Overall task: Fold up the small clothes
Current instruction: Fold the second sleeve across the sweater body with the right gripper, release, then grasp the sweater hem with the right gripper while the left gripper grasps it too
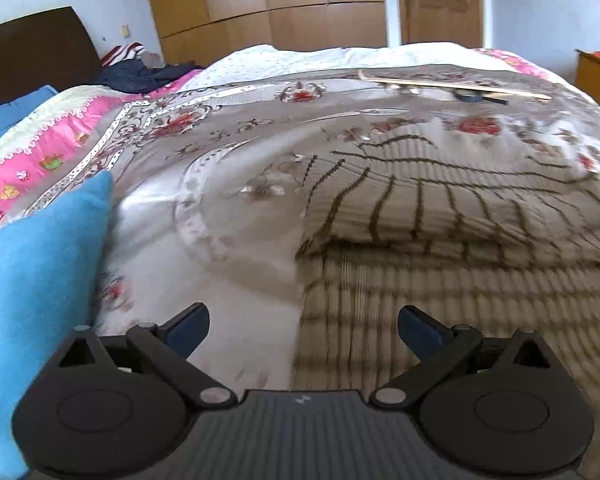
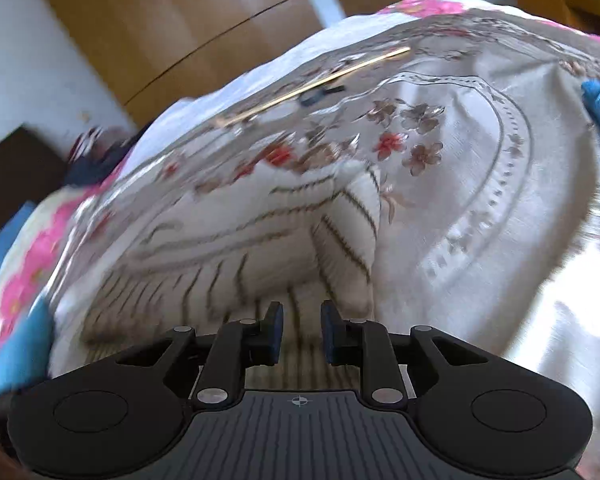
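A cream knitted garment with dark brown grid lines (image 1: 440, 216) lies partly folded on the flowered bedspread (image 1: 228, 136). In the left wrist view my left gripper (image 1: 303, 330) is wide open and empty, low over the garment's near left edge. In the right wrist view the same garment (image 2: 260, 232) fills the centre, one flap folded over. My right gripper (image 2: 300, 334) hovers over its near edge with the jaws a narrow gap apart and nothing between them. Both views are motion-blurred.
A blue pillow (image 1: 36, 288) lies at the left. A wooden stick (image 1: 452, 86) and a dark tape roll (image 1: 470, 97) lie at the far side of the bed. Dark clothes (image 1: 140, 74) are heaped by the headboard. Wooden wardrobes (image 1: 268, 0) stand behind.
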`<state>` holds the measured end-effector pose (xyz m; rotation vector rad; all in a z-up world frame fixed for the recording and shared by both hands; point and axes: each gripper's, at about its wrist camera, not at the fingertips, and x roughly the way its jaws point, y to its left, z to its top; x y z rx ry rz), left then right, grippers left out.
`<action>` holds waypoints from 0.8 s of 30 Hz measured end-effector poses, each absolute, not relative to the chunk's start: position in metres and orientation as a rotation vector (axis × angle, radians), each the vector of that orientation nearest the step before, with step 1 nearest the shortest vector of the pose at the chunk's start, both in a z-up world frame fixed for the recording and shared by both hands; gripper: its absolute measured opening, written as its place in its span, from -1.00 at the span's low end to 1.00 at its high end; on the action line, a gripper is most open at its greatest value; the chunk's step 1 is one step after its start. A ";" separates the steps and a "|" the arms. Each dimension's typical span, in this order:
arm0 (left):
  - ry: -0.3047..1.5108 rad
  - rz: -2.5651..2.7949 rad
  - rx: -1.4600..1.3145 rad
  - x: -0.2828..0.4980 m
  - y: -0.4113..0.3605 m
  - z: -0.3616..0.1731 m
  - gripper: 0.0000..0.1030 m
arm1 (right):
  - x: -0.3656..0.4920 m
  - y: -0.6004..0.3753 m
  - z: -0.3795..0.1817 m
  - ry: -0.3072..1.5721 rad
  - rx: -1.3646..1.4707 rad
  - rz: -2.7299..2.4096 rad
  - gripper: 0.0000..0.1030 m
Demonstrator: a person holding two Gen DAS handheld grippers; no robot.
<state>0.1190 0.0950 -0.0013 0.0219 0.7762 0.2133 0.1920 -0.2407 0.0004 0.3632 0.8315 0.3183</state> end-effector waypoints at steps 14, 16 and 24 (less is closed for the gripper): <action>1.079 -0.015 -0.113 -0.007 0.094 0.007 0.82 | 0.046 -0.271 -0.003 1.170 0.310 0.396 -0.51; 1.083 -0.021 -0.087 -0.013 0.091 0.008 0.75 | 0.041 -0.267 -0.008 1.196 0.315 0.418 -0.51; 1.127 -0.081 -0.143 -0.021 0.087 0.012 0.08 | 0.032 -0.261 -0.013 1.230 0.331 0.471 -0.53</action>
